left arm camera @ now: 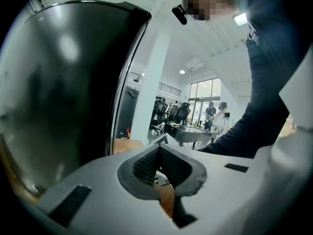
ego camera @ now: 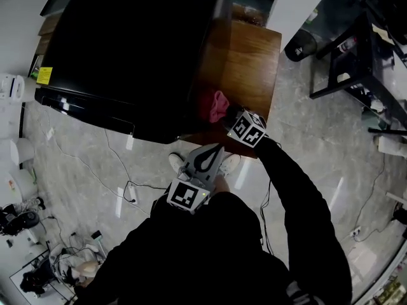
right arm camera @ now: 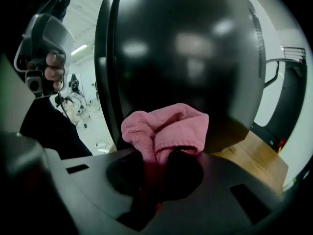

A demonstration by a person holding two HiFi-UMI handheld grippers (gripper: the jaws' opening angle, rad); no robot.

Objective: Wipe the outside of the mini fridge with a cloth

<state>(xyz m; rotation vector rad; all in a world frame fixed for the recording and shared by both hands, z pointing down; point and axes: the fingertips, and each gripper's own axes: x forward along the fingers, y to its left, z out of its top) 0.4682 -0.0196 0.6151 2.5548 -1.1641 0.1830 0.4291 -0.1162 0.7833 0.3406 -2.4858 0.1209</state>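
1. The mini fridge (ego camera: 127, 56) is black and glossy. It stands on a wooden tabletop (ego camera: 245, 56), and bare wood shows to one side of it.
2. The right gripper (ego camera: 227, 118) clamps a pink cloth (ego camera: 213, 105) between its jaws. The bunched folds stick out past the tips.
3. In the right gripper view the cloth (right arm camera: 168, 129) sits low on the fridge's dark side wall (right arm camera: 186, 48), next to the front corner. It seems to press on the panel, just above the wood (right arm camera: 254, 155).
4. The left gripper (ego camera: 213, 154) hangs below the table edge, over the pale floor (ego camera: 318, 126) and apart from the fridge. Its jaws are pressed together with nothing between them — the left gripper view (left arm camera: 159, 153) shows the ribbed pads meeting.
5. White cables (ego camera: 121, 164) trail across the floor beneath the fridge's front.
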